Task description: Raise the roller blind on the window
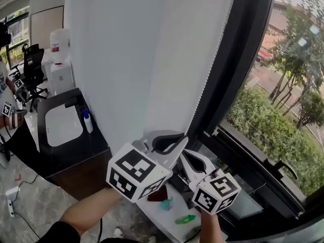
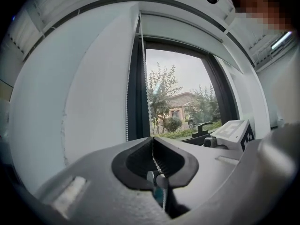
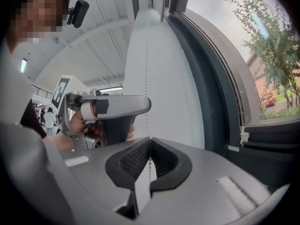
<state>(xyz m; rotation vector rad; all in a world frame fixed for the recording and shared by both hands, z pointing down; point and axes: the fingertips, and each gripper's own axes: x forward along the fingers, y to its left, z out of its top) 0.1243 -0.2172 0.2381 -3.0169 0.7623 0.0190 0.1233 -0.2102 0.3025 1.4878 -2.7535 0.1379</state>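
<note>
Roller blind, white fabric sheet (image 1: 147,54), hangs well below the top and past both sets of fingers. It covers the left part of the dark-framed window (image 1: 253,59); the glass right of the fingers is bare. White beaded pull chain (image 1: 215,65) runs down the blind's right edge to the fingers.

Left gripper (image 2: 153,142): fingers (image 2: 133,162) narrow and pinched on the chain, beads running straight thru the black pads. A 2nd strand hangs free left of them. Right gripper (image 3: 150,144): fingers (image 3: 129,162) also narrow and nipped on the chain, just under the left one's. Prob the same strand, can't confirm.

Both point level at the chain from the room side. Judged reason: the chain drives the roller, so two grips close together suit a hand-over-hand pull. Blind not up yet.

Containers: white rectangular basin (image 1: 63,125) in dark bench (image 1: 86,153), far left of fingers, looks empty. White bottle w/ blue top (image 1: 87,119) stands beside it.
</note>
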